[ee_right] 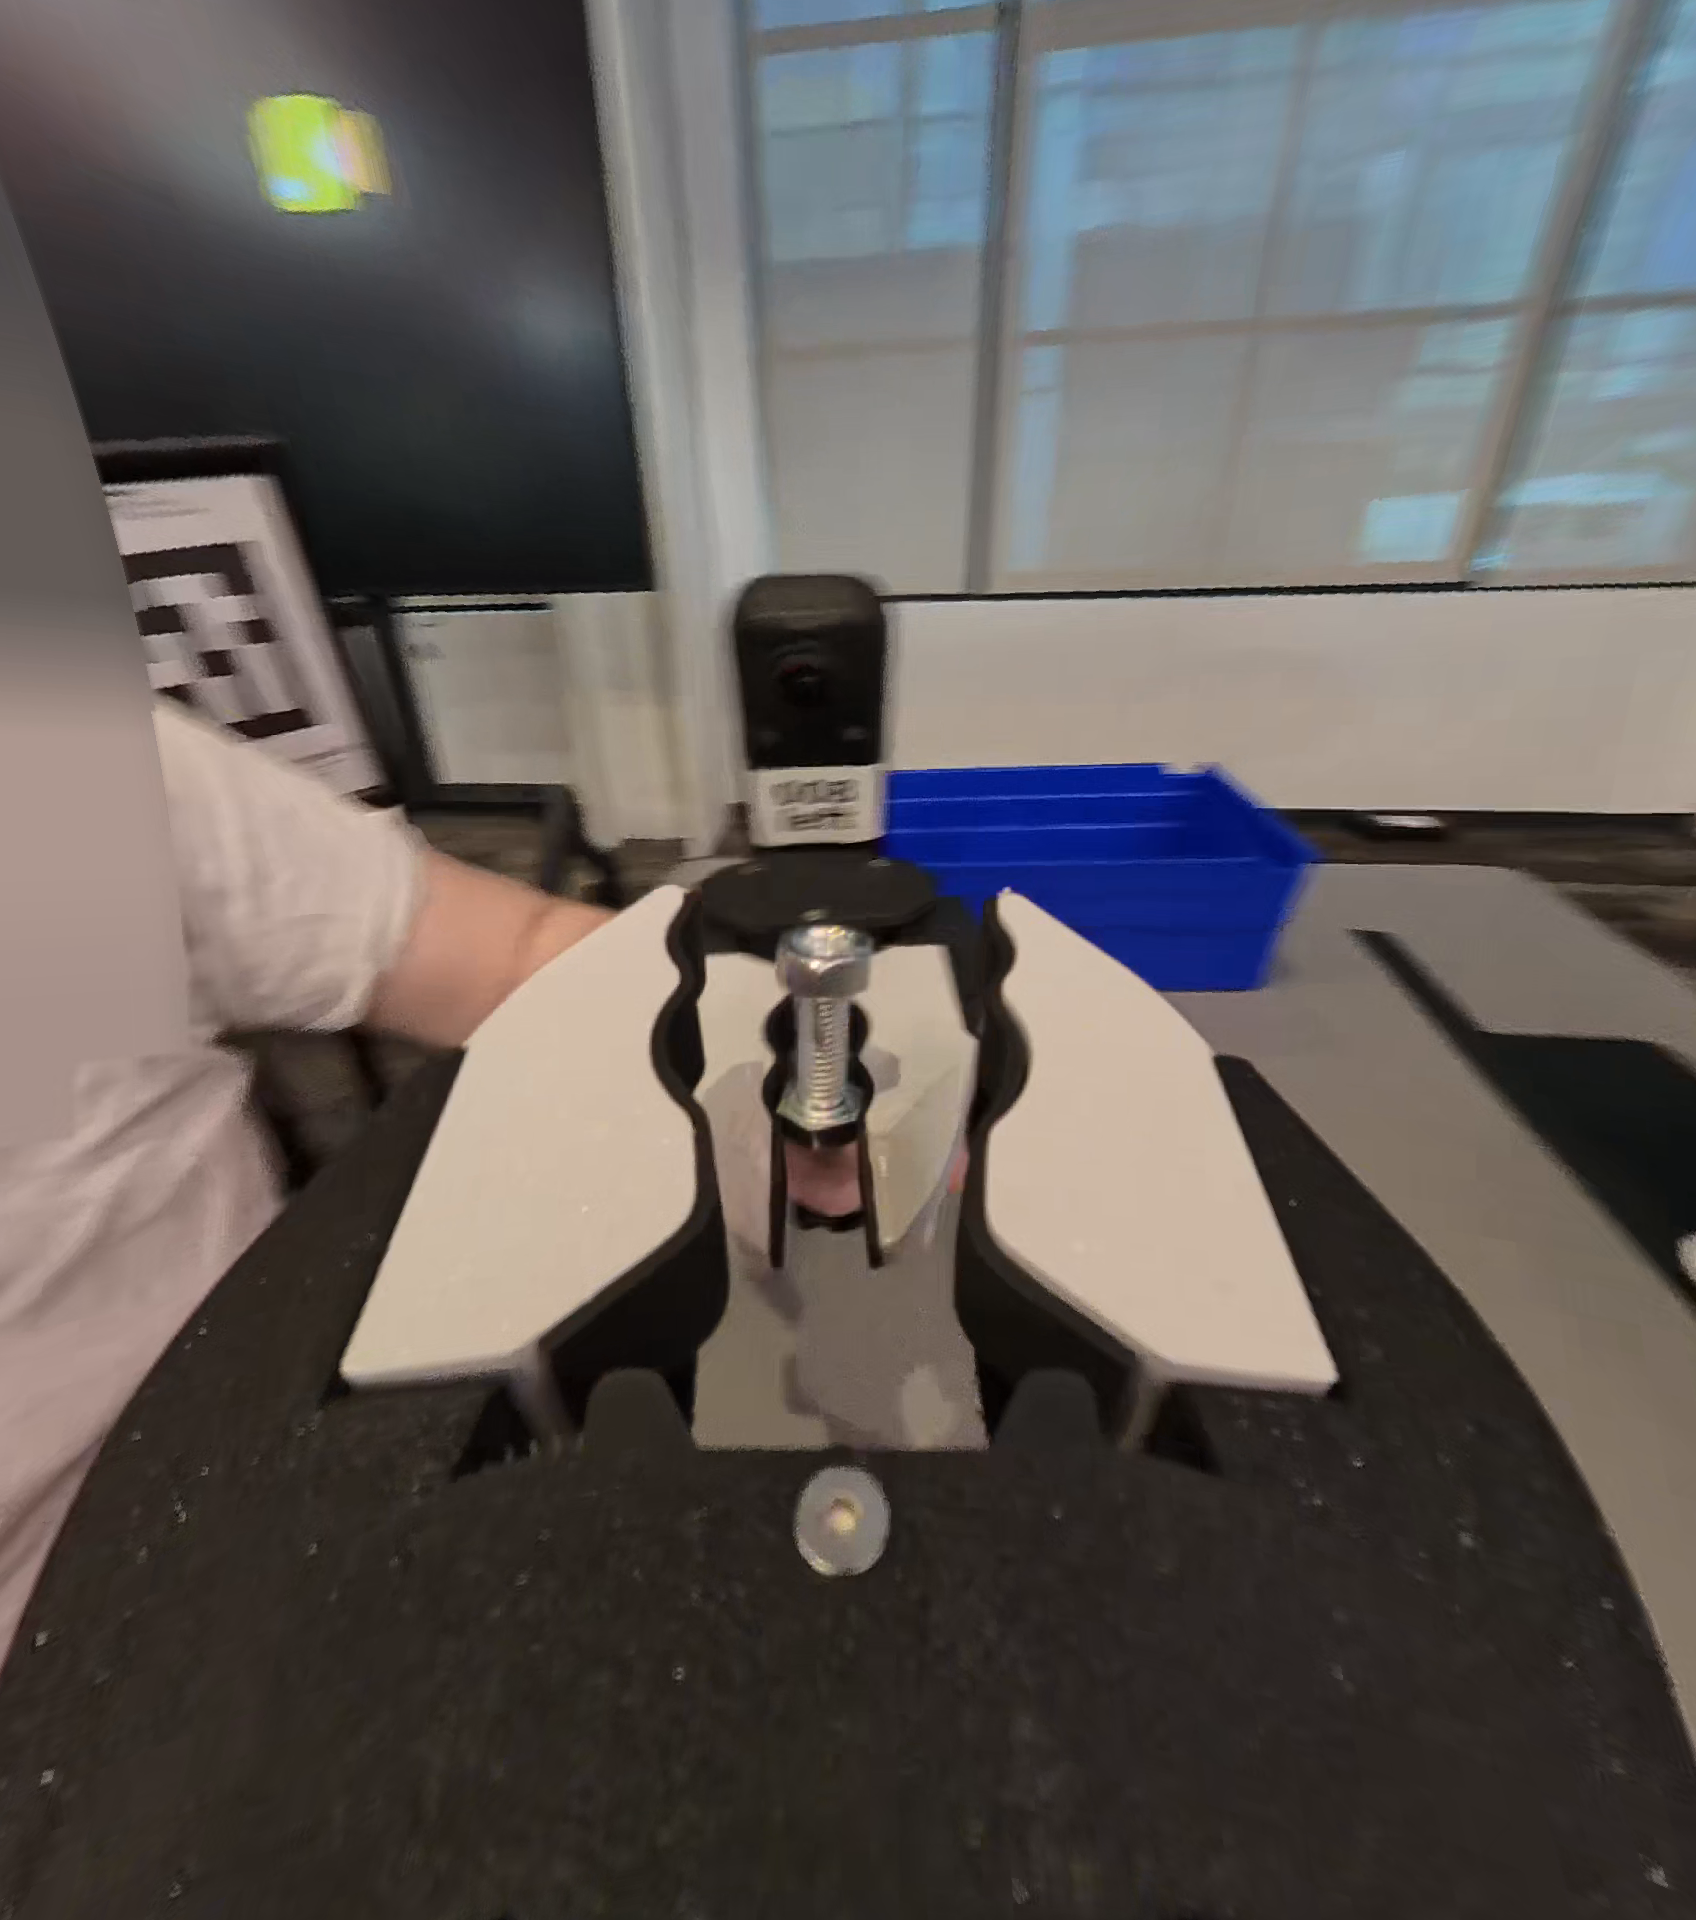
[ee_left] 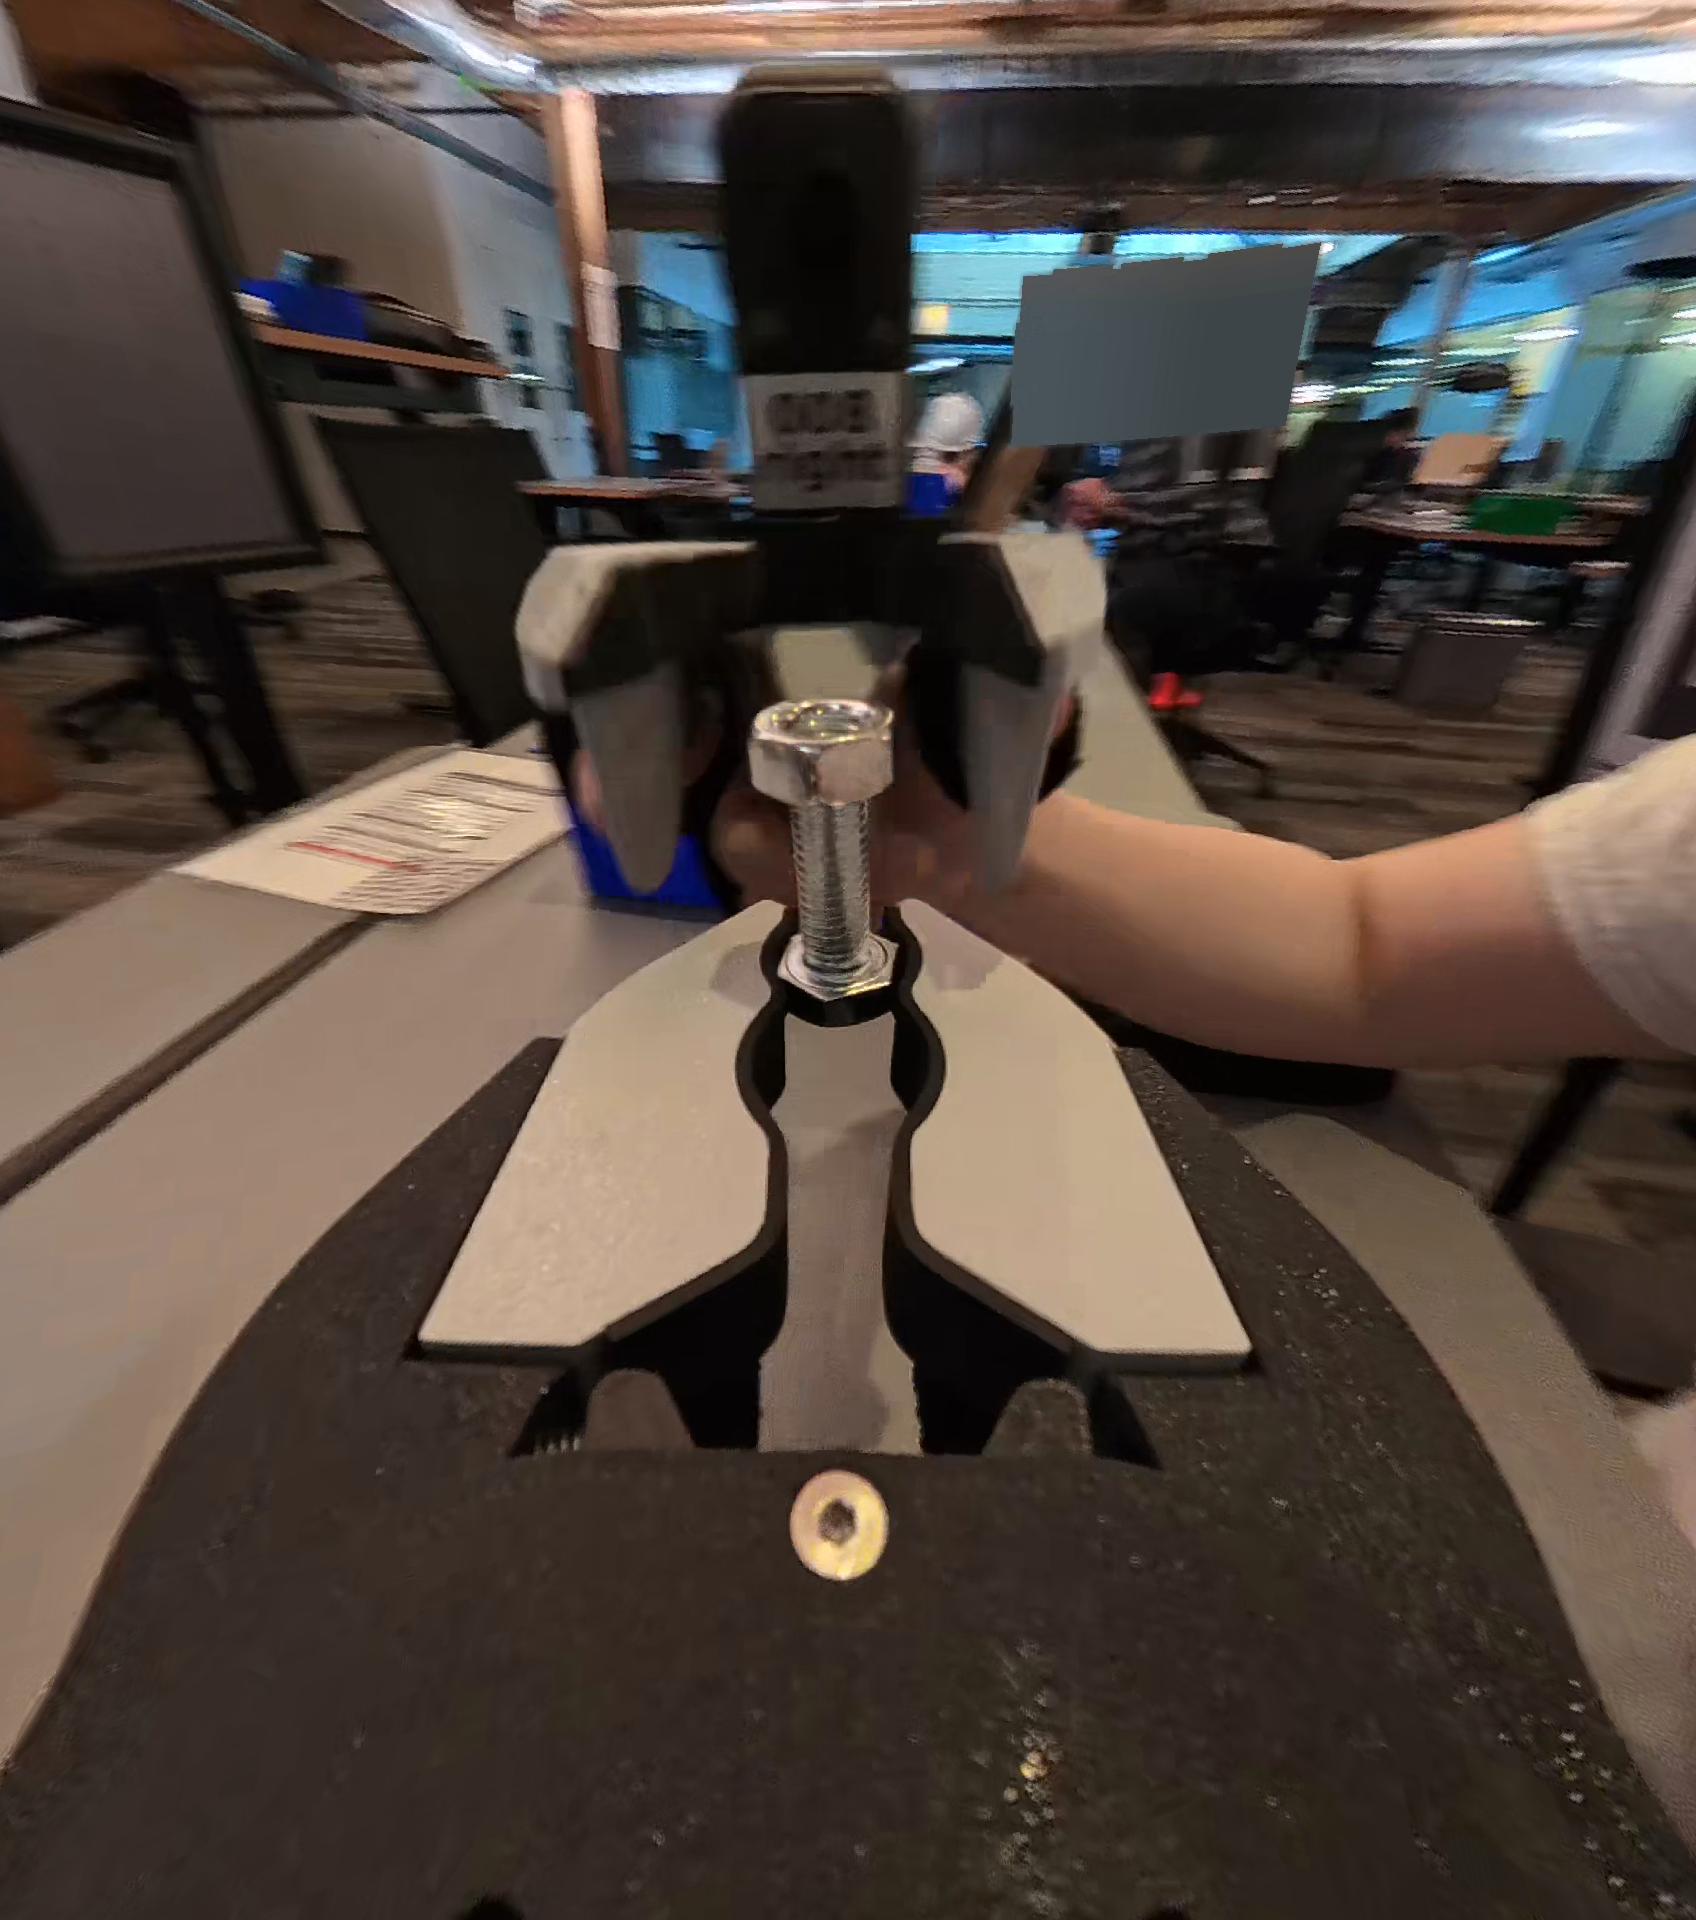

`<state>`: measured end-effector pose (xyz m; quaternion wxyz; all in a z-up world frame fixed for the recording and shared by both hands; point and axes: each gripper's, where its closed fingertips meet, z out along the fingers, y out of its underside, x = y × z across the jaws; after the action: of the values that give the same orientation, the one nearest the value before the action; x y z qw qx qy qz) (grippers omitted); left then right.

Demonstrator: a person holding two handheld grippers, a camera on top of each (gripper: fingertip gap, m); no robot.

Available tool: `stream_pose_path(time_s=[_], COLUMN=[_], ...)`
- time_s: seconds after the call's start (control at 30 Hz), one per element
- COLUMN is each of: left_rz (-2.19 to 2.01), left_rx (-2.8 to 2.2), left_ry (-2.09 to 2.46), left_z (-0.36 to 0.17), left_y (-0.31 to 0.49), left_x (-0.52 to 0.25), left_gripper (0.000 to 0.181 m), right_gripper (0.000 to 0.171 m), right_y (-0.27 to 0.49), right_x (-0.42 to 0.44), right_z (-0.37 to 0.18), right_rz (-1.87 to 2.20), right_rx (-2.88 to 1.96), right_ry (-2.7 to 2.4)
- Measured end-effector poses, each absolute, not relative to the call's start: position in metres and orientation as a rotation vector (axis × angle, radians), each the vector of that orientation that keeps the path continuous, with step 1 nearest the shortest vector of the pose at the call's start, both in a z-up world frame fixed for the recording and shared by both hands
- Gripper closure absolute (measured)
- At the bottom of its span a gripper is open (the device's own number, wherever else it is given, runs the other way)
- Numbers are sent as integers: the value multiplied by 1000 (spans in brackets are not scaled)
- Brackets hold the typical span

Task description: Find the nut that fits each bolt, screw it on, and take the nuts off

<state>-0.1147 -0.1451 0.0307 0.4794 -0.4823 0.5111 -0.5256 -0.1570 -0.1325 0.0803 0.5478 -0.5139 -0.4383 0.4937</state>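
Observation:
My left gripper [ee_left: 839, 935] is shut on a silver hex nut [ee_left: 833, 971] at its fingertips. A silver bolt [ee_left: 823, 831] stands upright in the nut, with its hex head on top and most of the thread showing above the nut. My right gripper [ee_left: 820, 878] faces the left one and is open, one finger on each side of the bolt, not touching it. In the right wrist view the bolt [ee_right: 823, 1029] and nut [ee_right: 823, 1110] sit between my open right gripper's [ee_right: 839, 914] fingers, held by the left gripper [ee_right: 823, 1143].
A blue plastic bin [ee_right: 1083, 873] stands on the grey table [ee_right: 1446, 1039] behind the grippers. A printed sheet [ee_left: 408, 831] lies on the table at the left. A person's bare arm [ee_left: 1291, 935] reaches in from the right. Boards and chairs stand around the table.

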Motion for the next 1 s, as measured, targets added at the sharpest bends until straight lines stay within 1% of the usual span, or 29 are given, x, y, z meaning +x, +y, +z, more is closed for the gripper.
stream_pose_path(time_s=[0.03, 0.1, 0.13, 0.17, 0.3, 0.4, 0.6, 0.63, 0.7, 0.83, 1.0], left_rz=[-1204, -1072, -1030, -996, -927, -902, -906, -916, -916, -971, -1242], left_rx=[-1201, -1244, -1256, -1267, -1297, -1320, -1345, -1342, -1341, -1335, -1250], left_ry=[1200, 1127, 1103, 1082, 1046, 1013, 989, 999, 1002, 1044, 1190], left_z=[31, 29, 29, 29, 28, 28, 26, 26, 26, 27, 36], left_y=[-133, -115, -109, -104, -96, -90, -84, -86, -87, -92, -123], left_x=[-117, -122, -124, -126, -129, -132, -135, -134, -133, -131, -125], left_gripper=[166, 166, 166, 166, 167, 167, 167, 166, 167, 167, 166], right_gripper=[120, 126, 125, 127, 134, 137, 141, 143, 154, 154, 154], right_y=[-125, -117, -114, -112, -98, -91, -91, -91, -91, -93, -114], right_x=[-157, -160, -164, -168, -170, -167, -174, -174, -171, -171, -168], right_z=[84, 90, 88, 85, 77, 71, 64, 63, 64, 65, 73], right_rz=[1092, 967, 891, 823, 533, 427, 485, 489, 495, 550, 879], right_rx=[-1230, -1240, -1256, -1269, -1311, -1349, -1384, -1388, -1392, -1400, -1345], right_ry=[-990, -910, -898, -895, -838, -797, -786, -783, -767, -826, -981])
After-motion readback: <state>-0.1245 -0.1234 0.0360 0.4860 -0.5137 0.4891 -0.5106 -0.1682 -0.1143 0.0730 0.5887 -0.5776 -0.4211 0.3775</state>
